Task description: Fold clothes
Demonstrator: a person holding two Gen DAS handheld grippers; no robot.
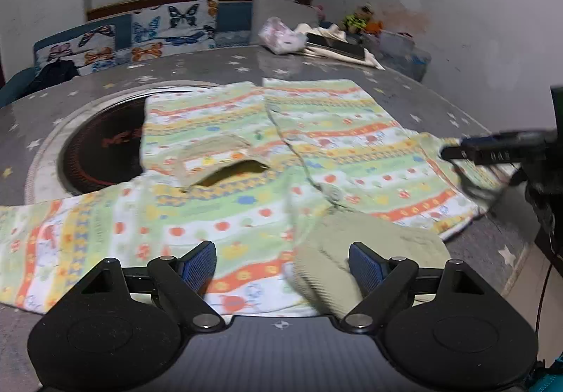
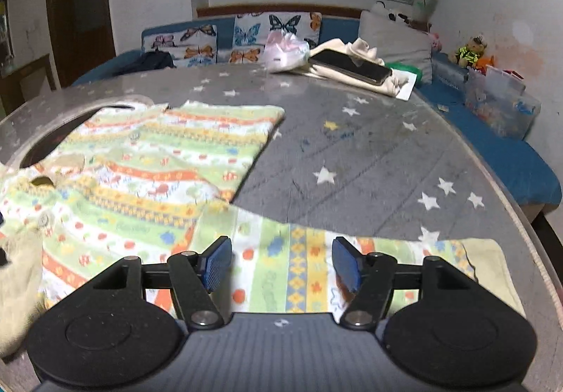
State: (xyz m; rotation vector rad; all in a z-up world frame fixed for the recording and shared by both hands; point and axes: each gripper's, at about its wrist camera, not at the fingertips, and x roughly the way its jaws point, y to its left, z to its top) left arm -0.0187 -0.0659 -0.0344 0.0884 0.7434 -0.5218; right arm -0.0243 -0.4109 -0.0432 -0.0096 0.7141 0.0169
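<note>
- Currently a striped, patterned child's garment [image 1: 246,153] lies spread flat on the grey star-print tabletop [image 2: 369,153], filling the middle of the left wrist view and the left and lower part of the right wrist view.
- Left gripper [image 1: 281,260] sits at the bottom centre of its frame, jaws wide apart, blue pads clear of the cloth; nothing gripped.
- A pale green ribbed cuff [image 1: 330,272] lies just beside the left gripper's right-hand pad, lower centre-right; contact cannot be told because of blur.
- Neck opening [image 1: 228,170] shows at centre-left of the left view, next to a dark round inset [image 1: 102,149] in the tabletop; the garment overlaps that inset's edge.
- Right gripper [image 2: 281,263] is at the bottom centre of its frame, jaws open, hovering over a sleeve [image 2: 316,272] that runs toward the lower right; the pads are not pinching it.
- Sleeve end with plain pale cuff [image 2: 489,269] lies at lower right, near the tabletop rim.
- In the left view, a dark gripper part enters from the right edge over the garment's right side; blurred.
- Upper area: phone [image 2: 352,66] on cream cloth [image 2: 362,51], pink-white bag [image 2: 286,51], butterfly cushions [image 2: 278,26] behind.
</note>
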